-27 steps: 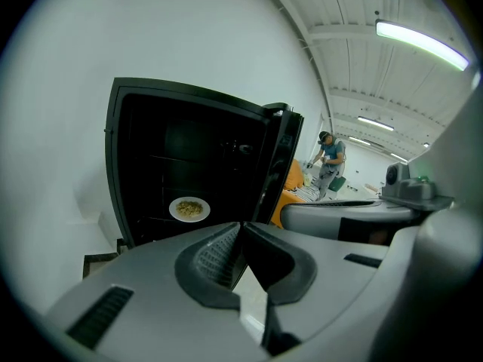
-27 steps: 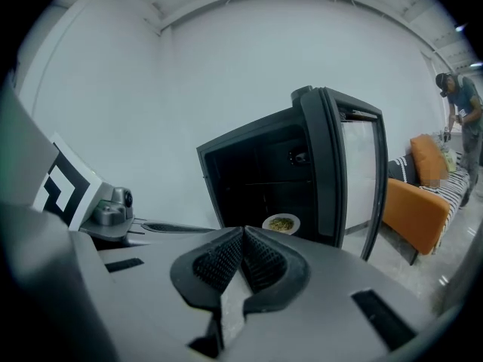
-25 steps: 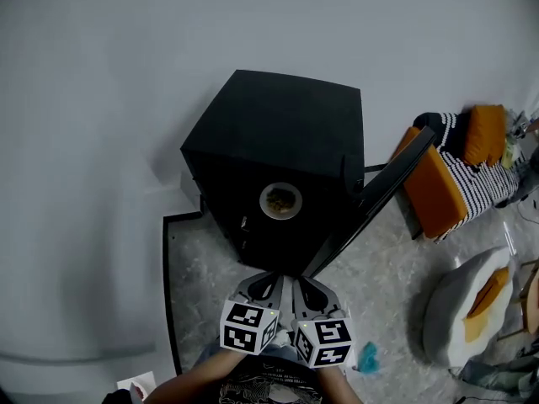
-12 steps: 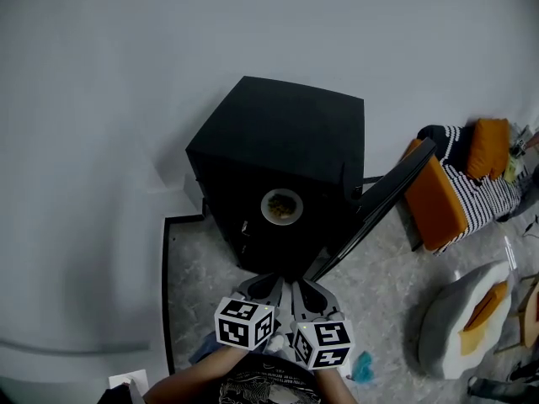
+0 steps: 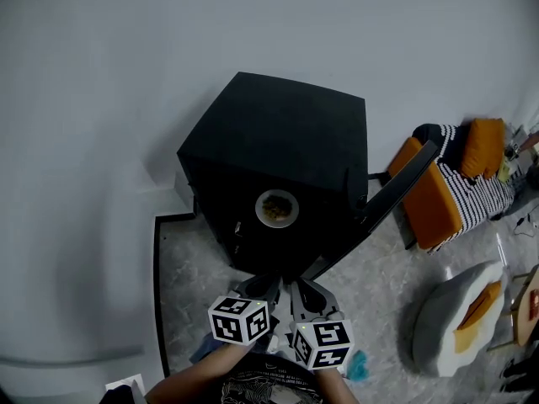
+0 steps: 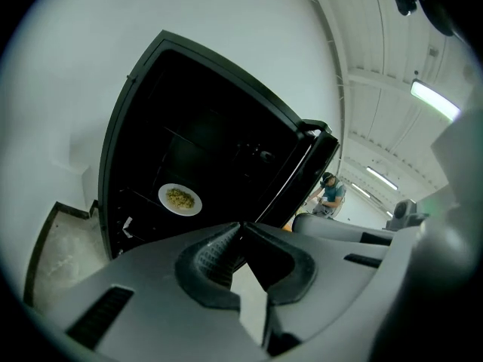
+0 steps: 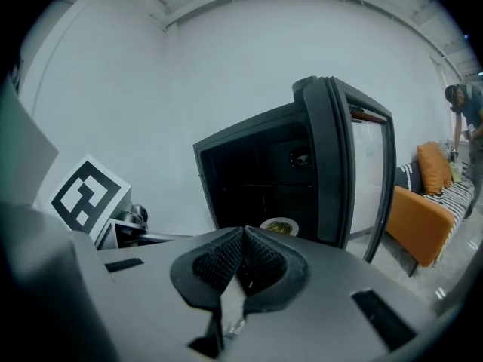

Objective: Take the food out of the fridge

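A black fridge (image 5: pixel 278 150) stands against the white wall with its door (image 5: pixel 383 204) swung open to the right. Inside, a white plate of food (image 5: pixel 277 208) rests on a shelf; the same plate of food (image 6: pixel 180 199) shows in the left gripper view and the plate of food (image 7: pixel 279 226) peeks over the jaws in the right gripper view. My left gripper (image 5: pixel 268 286) and right gripper (image 5: pixel 305 289) are held side by side just in front of the fridge's open front, below the plate. Both are shut with nothing between the jaws.
An orange and striped couch (image 5: pixel 459 171) sits right of the open door. A grey beanbag (image 5: pixel 450 318) with an orange cushion lies at the lower right. A blue-green scrap (image 5: pixel 357 366) lies on the floor by my right hand. A person (image 6: pixel 330 194) stands far off.
The view has drifted slightly, so the fridge and plate sit a little further left. Both grippers stay shut and side by side, the left one nudged slightly left.
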